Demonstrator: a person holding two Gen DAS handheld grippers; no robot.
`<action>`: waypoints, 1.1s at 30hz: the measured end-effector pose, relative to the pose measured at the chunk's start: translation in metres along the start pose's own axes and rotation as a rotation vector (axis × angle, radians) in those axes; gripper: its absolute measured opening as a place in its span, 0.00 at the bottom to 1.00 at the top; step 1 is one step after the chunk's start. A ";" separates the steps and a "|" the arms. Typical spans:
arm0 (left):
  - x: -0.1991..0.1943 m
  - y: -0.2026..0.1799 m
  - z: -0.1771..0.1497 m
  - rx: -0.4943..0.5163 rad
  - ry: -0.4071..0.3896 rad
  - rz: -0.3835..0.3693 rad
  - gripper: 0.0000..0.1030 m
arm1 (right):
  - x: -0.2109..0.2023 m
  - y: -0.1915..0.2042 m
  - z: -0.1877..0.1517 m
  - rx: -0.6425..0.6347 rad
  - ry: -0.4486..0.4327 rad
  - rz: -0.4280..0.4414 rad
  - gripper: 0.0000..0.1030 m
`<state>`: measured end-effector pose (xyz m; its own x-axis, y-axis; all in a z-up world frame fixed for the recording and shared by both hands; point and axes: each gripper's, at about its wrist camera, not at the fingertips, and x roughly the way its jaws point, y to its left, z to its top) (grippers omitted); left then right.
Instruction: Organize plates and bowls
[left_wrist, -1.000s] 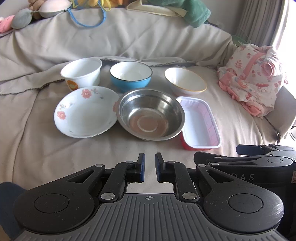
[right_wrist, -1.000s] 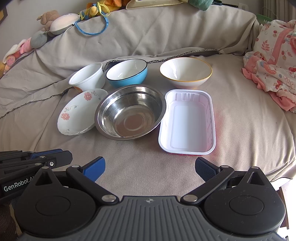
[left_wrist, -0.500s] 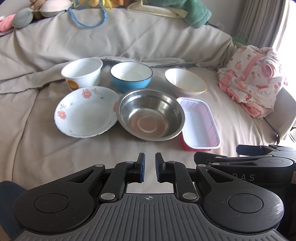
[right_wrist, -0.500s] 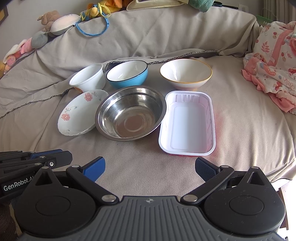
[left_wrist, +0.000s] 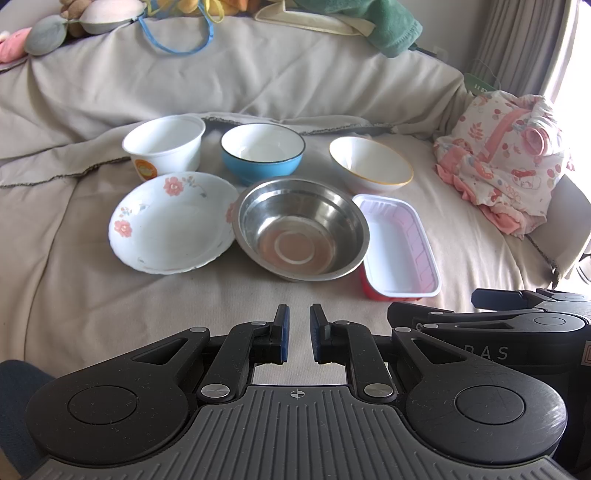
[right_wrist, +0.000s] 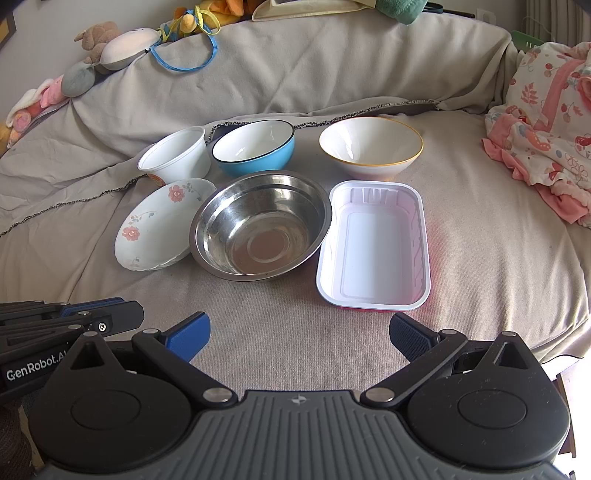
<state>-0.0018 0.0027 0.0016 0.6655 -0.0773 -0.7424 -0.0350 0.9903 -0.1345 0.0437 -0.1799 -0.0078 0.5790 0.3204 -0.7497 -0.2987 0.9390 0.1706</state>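
Several dishes sit on a beige sofa cover. Back row: a white plastic cup-bowl (left_wrist: 164, 146), a blue bowl (left_wrist: 262, 153), a white bowl with a gold rim (left_wrist: 370, 164). Front row: a floral plate (left_wrist: 171, 227), a steel bowl (left_wrist: 301, 229), a white rectangular tray (left_wrist: 397, 245) with a red underside. The same dishes show in the right wrist view, steel bowl (right_wrist: 258, 225) and tray (right_wrist: 375, 245) nearest. My left gripper (left_wrist: 297, 332) is nearly shut and empty, in front of the steel bowl. My right gripper (right_wrist: 299, 332) is wide open and empty, short of the tray.
A pink floral cloth bundle (left_wrist: 509, 162) lies at the right. Soft toys (right_wrist: 107, 48) and a blue cord (right_wrist: 184, 55) rest on the sofa back. The sofa's front edge drops off at the lower right (right_wrist: 554, 354). Each gripper's body shows beside the other.
Both views have shifted only slightly; the dishes sit a touch lower in the right wrist view. Neither gripper's opening has changed.
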 end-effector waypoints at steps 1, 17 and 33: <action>0.000 0.000 0.000 -0.001 0.000 0.000 0.15 | 0.000 0.000 0.000 0.000 0.000 0.000 1.00; 0.025 0.000 0.018 -0.029 -0.037 -0.022 0.15 | 0.005 -0.024 0.028 0.019 -0.104 -0.002 1.00; 0.139 -0.006 0.033 -0.197 0.259 -0.380 0.16 | 0.066 -0.120 0.092 0.117 -0.067 -0.150 1.00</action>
<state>0.1162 -0.0106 -0.0791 0.4524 -0.4794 -0.7520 0.0173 0.8478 -0.5301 0.1872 -0.2598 -0.0188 0.6606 0.1801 -0.7288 -0.1178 0.9836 0.1363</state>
